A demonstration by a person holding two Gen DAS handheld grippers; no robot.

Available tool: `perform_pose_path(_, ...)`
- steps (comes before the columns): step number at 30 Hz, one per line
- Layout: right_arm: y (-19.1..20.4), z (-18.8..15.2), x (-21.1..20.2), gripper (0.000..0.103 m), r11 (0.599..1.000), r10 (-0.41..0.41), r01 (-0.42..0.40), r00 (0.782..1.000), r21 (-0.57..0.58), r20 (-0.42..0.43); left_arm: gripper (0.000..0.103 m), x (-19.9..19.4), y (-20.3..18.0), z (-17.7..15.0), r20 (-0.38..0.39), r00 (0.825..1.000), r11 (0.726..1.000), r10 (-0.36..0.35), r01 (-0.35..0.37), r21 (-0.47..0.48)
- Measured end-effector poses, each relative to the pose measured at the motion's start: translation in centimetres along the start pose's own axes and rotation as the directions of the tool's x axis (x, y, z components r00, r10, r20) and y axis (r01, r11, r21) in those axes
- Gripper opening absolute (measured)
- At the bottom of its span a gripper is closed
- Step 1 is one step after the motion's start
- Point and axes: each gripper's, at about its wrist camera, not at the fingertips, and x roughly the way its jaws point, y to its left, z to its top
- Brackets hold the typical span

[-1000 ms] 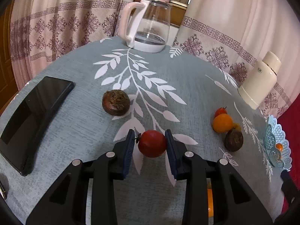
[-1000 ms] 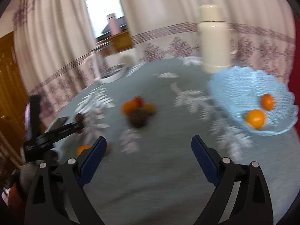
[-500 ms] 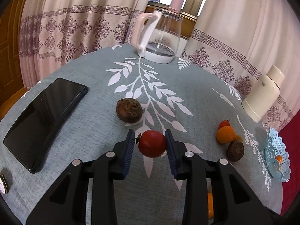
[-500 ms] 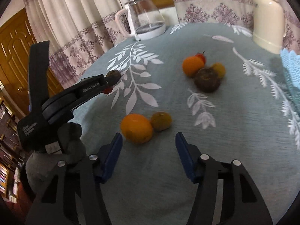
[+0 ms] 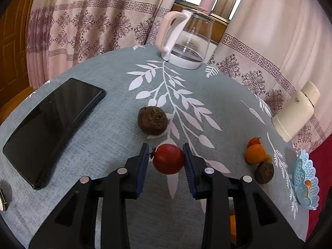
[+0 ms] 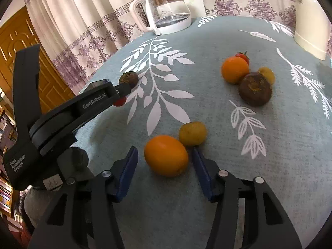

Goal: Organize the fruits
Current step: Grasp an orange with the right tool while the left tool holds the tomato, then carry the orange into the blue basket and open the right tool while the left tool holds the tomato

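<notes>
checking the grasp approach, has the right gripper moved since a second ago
Yes: the right gripper swung away from the light blue lattice bowl, now out of its view, to the large orange fruit, jaws closing around it.

- red tomato [image 5: 168,158] pinched up off the table, stem sideways
- big orange [image 6: 166,155] touching a yellowish fruit [image 6: 193,133] near the table's front edge
- wrinkly brown fruit [image 5: 152,120] mid-table

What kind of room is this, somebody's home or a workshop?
Most likely a lived-in home, perhaps a dining or sitting room. A round table wears a leaf-print cloth, patterned curtains hang behind it, and a glass kettle stands near a phone and loose fruit.
</notes>
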Motion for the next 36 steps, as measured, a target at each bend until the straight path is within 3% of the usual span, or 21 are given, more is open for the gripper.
perform_pose_path(3,0.1,0.0,0.2,0.041,1.000,-0.014,0.014,1.000,-0.008,0.000,0.034,0.0,0.0,0.0,0.002,1.000,1.000,0.000,0.000,0.005)
perform_pose_path(23,-2.2,-2.1,-3.6,0.041,0.999,-0.019,0.015,0.997,0.050,0.079,0.034,-0.1,-0.3,0.0,0.008,1.000,1.000,0.000,0.000,0.017)
perform_pose_path(36,-8.0,-2.7,-8.9,0.041,0.974,-0.143,0.104,0.972,0.203,0.188,0.034,-0.6,-0.5,0.0,0.027,1.000,1.000,-0.005,0.004,0.026)
